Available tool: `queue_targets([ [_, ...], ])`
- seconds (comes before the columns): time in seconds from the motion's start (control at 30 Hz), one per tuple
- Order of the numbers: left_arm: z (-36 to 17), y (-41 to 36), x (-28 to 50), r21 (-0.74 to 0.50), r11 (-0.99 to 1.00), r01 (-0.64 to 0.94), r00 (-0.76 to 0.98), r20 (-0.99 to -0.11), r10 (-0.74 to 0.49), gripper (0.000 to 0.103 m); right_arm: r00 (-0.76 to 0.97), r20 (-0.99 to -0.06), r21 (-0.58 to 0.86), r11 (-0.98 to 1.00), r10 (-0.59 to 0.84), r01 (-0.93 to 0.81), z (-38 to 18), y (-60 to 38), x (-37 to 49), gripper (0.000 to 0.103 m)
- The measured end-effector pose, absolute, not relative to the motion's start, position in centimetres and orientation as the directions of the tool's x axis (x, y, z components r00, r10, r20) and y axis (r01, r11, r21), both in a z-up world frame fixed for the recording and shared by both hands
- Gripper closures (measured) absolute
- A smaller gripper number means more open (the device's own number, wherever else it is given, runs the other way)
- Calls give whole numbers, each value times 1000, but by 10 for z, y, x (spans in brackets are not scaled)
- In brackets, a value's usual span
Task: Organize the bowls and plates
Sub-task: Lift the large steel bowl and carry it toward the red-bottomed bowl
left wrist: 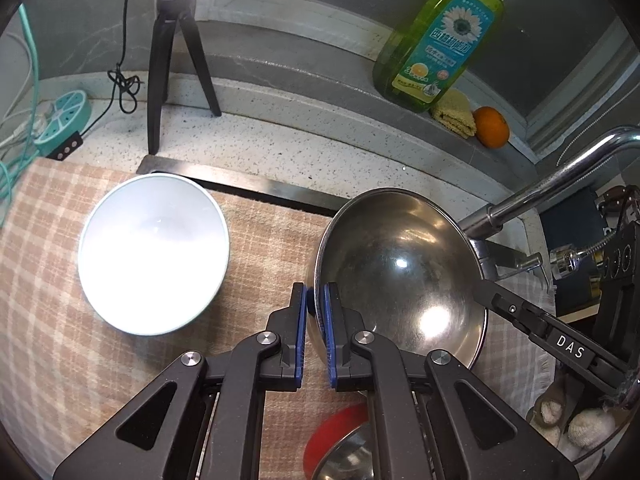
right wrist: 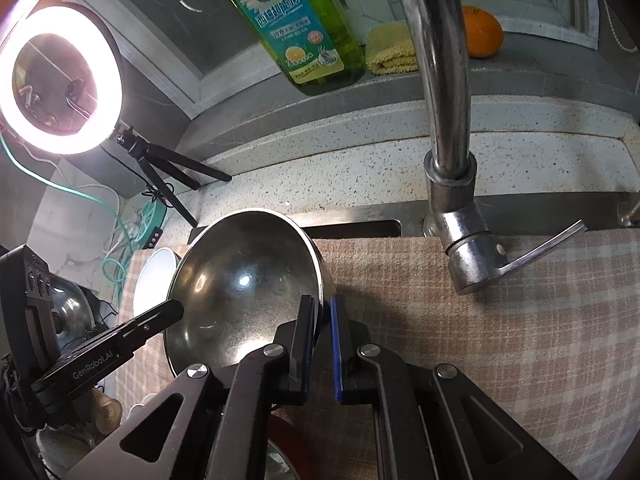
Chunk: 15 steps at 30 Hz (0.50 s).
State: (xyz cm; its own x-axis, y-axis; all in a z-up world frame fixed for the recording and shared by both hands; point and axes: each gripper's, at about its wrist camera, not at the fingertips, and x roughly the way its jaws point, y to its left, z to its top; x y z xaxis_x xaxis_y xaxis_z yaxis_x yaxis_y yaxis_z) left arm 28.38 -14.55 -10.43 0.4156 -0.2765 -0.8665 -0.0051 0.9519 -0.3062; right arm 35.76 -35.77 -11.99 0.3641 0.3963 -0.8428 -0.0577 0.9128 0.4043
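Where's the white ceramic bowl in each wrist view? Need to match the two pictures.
Left wrist: the white ceramic bowl sits left of centre on the checked cloth, apart from the steel bowl that both grippers pinch by the rim.
Right wrist: white bowl at lower left, mostly hidden behind the steel bowl.
Shared landmark: green detergent bottle on the back ledge.

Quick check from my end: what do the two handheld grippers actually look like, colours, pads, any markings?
Both are matte black linkage frames with silver round pivot bolts and triangular cut-outs. The left gripper and right gripper each carry flat fingers faced with blue pads. White lettering shows on their sides: "DAS" on the right one, "GenRobot.AI" on the left. No sleeves or hands are visible.
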Motion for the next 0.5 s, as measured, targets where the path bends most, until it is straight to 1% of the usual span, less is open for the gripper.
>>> queue_targets([
  [0.5,-64,-144,263,-330,940,85,467,-821,-330,96,434,-820,399,916,373,-34,-78,-362,330,96],
])
